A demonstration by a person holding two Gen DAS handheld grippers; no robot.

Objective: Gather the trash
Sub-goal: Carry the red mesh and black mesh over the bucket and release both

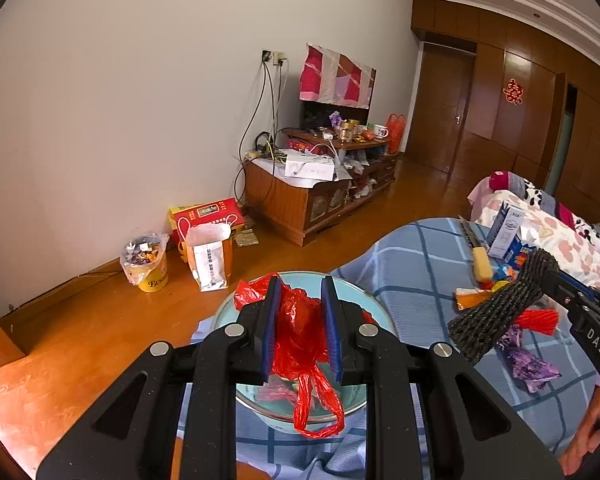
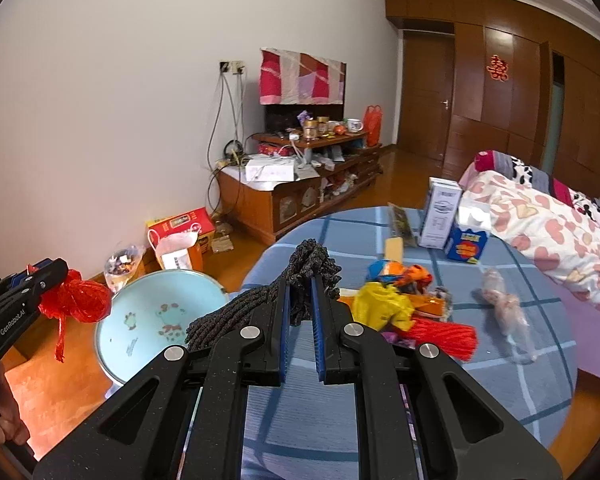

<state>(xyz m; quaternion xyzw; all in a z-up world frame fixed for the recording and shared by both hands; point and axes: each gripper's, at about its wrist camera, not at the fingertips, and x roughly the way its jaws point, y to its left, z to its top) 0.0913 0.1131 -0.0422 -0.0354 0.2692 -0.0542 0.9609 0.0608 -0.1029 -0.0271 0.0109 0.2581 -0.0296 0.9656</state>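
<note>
Left gripper (image 1: 300, 320) around red bag (image 1: 300, 340)

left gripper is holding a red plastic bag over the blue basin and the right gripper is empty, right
Not quite: the right gripper isn't empty; the right wrist view shows it shut on a black foam net. The left gripper does hold the red plastic bag over the blue basin.

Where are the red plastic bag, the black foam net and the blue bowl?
red plastic bag (image 1: 300, 332), left wrist view, crumpled middle between the fingers.
black foam net (image 2: 312, 264), right wrist view, bunched top above the fingers.
blue bowl (image 2: 148, 312), right wrist view, bare inside bottom.
</note>
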